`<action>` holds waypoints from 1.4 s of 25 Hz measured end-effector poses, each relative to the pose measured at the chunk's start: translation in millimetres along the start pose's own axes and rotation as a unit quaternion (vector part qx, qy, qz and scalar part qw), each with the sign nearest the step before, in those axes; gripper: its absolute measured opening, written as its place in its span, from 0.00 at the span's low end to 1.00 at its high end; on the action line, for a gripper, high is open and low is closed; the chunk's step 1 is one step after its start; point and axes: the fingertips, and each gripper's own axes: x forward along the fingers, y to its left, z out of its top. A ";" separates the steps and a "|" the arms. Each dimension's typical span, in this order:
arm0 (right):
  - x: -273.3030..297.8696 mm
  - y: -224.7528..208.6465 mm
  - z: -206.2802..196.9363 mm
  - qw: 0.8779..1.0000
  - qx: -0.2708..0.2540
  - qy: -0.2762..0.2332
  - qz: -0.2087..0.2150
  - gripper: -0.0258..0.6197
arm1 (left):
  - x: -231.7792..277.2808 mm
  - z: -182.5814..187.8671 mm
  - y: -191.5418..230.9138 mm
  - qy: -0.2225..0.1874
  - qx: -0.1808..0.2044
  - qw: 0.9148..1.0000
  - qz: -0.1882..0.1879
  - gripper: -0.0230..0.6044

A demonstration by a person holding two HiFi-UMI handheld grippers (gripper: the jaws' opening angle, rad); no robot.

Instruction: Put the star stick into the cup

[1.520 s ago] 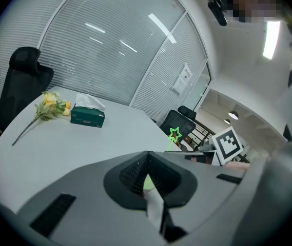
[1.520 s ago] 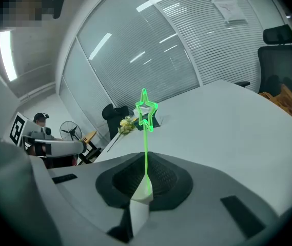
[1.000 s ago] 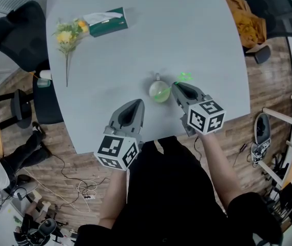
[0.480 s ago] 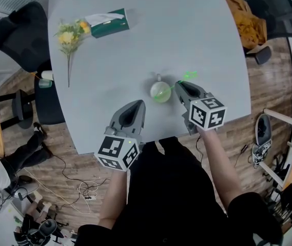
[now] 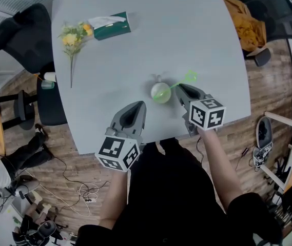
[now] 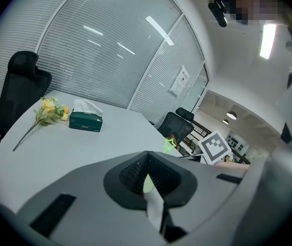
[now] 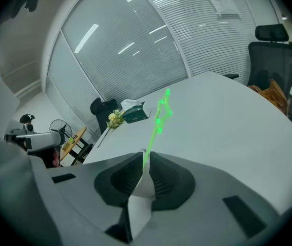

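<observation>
A pale green cup [image 5: 160, 91] with a small handle stands on the grey table [image 5: 151, 40] near its front edge. My right gripper [image 5: 179, 87] is just right of the cup, shut on the thin green star stick [image 5: 182, 81]; the star end points away to the upper right. In the right gripper view the star stick [image 7: 158, 118] rises from between the shut jaws of the right gripper [image 7: 146, 155]. My left gripper [image 5: 135, 105] hovers at the table's front edge, left of and nearer than the cup, shut with nothing in it. From the left gripper [image 6: 147, 155] the star [image 6: 169, 144] shows ahead.
A green tissue box [image 5: 110, 25] and a bunch of yellow flowers [image 5: 73, 37] lie at the far left of the table. A black chair [image 5: 20, 32] stands left of the table, and another chair with orange cloth [image 5: 246, 19] is at the right.
The star end of the stick has swung slightly to the right, away from the cup, with the right gripper. The left gripper has barely moved.
</observation>
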 end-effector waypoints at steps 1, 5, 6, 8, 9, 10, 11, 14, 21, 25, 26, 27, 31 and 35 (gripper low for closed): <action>-0.4 0.5 0.5 1.000 0.000 -0.001 0.000 0.12 | -0.7 0.5 -0.1 -0.002 0.001 1.000 0.001 0.03; -8.4 3.4 3.0 1.000 -0.007 -0.006 0.003 0.12 | -6.2 3.4 -5.7 -0.009 0.006 1.000 0.006 0.03; -12.2 3.7 3.5 1.000 -0.008 -0.008 0.004 0.12 | -8.1 4.1 -8.7 -0.011 0.008 1.000 0.007 0.03; -20.4 5.0 4.3 1.000 -0.011 -0.013 0.006 0.12 | -12.5 5.3 -15.5 -0.017 0.012 1.000 0.010 0.03; -24.7 6.4 4.8 1.000 -0.012 -0.017 0.008 0.12 | -14.9 5.6 -19.0 -0.019 0.014 1.000 0.011 0.03; -29.1 8.2 5.4 1.000 -0.013 -0.020 0.010 0.12 | -17.4 5.7 -22.7 -0.022 0.016 1.000 0.013 0.03; -33.4 10.0 6.1 0.999 -0.015 -0.025 0.013 0.11 | -19.5 5.9 -26.5 -0.025 0.017 0.999 0.014 0.03; -45.8 15.4 8.2 0.999 -0.024 -0.034 0.024 0.11 | -25.5 6.1 -39.0 -0.034 0.022 0.999 0.019 0.03; -76.9 28.1 11.4 0.996 -0.047 -0.054 0.047 0.10 | -46.1 5.0 -64.6 -0.058 0.028 0.997 0.037 0.03; -95.5 34.1 14.5 0.994 -0.062 -0.072 0.059 0.09 | -57.5 3.3 -78.7 -0.073 0.029 0.996 0.048 0.03; -101.5 35.6 14.2 0.993 -0.063 -0.076 0.062 0.09 | -61.1 2.5 -84.1 -0.078 0.024 0.995 0.049 0.03; -107.5 37.2 13.7 0.993 -0.065 -0.080 0.064 0.09 | -64.4 1.4 -89.6 -0.082 0.020 0.995 0.049 0.03; -127.6 43.9 12.0 0.990 -0.082 -0.094 0.073 0.08 | -71.2 -6.0 -106.6 -0.090 0.018 0.994 0.050 0.03; -143.0 47.0 6.3 0.987 -0.103 -0.100 0.078 0.06 | -76.6 -11.7 -116.2 -0.098 0.019 0.994 0.055 0.03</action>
